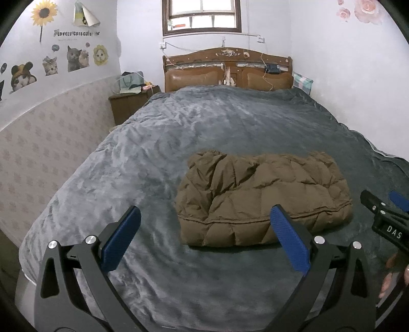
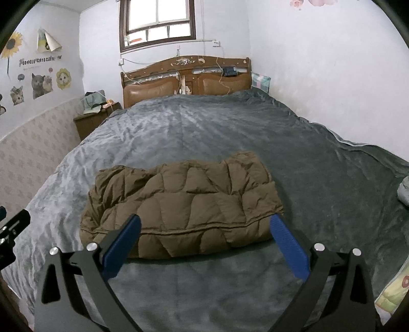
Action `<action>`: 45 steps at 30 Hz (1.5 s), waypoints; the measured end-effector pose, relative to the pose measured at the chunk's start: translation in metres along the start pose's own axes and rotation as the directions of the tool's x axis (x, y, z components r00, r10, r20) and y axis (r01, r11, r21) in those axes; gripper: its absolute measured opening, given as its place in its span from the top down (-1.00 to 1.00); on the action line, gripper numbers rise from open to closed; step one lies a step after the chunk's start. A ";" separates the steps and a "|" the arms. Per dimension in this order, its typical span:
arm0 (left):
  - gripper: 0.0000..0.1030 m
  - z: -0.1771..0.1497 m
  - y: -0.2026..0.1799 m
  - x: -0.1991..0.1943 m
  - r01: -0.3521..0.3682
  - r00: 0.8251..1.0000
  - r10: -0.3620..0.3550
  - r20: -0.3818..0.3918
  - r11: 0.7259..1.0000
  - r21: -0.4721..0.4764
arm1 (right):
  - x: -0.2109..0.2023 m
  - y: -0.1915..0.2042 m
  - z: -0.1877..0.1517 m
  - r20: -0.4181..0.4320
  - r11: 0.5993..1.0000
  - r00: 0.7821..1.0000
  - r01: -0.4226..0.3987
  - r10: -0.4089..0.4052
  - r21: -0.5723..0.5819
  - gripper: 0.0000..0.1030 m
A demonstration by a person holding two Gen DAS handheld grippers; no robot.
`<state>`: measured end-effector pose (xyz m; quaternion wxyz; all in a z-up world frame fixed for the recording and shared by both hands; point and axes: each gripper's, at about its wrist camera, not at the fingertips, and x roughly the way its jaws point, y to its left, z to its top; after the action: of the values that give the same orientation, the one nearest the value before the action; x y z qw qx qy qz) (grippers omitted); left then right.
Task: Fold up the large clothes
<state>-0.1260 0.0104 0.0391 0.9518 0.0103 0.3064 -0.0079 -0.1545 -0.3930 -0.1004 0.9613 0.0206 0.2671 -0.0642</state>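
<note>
Just gray plush blanket (image 1: 153,153) over wooden-headboard bed (image 1: 227,69) (cat stickers (image 1: 74,57) leftward), folded brown puffer jacket (image 2: 184,204); left gripper (image 1: 204,227), right gripper (image 2: 204,229) spread wide, empty.

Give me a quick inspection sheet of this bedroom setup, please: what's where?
Surface: grey blanket covering the bed.
Job's things: brown puffer jacket, folded into a bundle.
Clutter: bags on the nightstand; pillow by the headboard.
Grippers: left gripper and right gripper both open, holding nothing.
Cables: cords hanging over the headboard.
Surroundings: window, cat stickers.
</note>
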 end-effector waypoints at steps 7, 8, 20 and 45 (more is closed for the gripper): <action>-0.94 0.000 0.001 -0.003 -0.015 1.000 0.015 0.008 1.000 0.005 | 0.000 -0.001 0.000 0.003 1.000 1.000 0.001 -0.001 -0.002 -0.96; -0.94 0.000 0.001 -0.003 -0.017 1.000 0.017 0.010 1.000 0.006 | 0.000 0.000 0.001 0.001 1.000 1.000 0.002 -0.002 -0.003 -0.96; -0.94 0.000 0.001 -0.004 -0.029 0.999 0.029 0.018 1.000 0.012 | 0.000 -0.001 0.001 0.003 1.000 1.000 0.002 -0.002 -0.003 -0.96; -0.94 0.002 -0.003 -0.008 -0.048 0.998 0.047 0.042 0.998 0.037 | 0.000 -0.002 0.001 0.003 1.000 1.000 0.001 -0.001 -0.006 -0.96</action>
<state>-0.1320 0.0078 0.0453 0.9575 0.0353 0.2862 0.0087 -0.1537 -0.3947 -0.0995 0.9618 0.0176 0.2658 -0.0638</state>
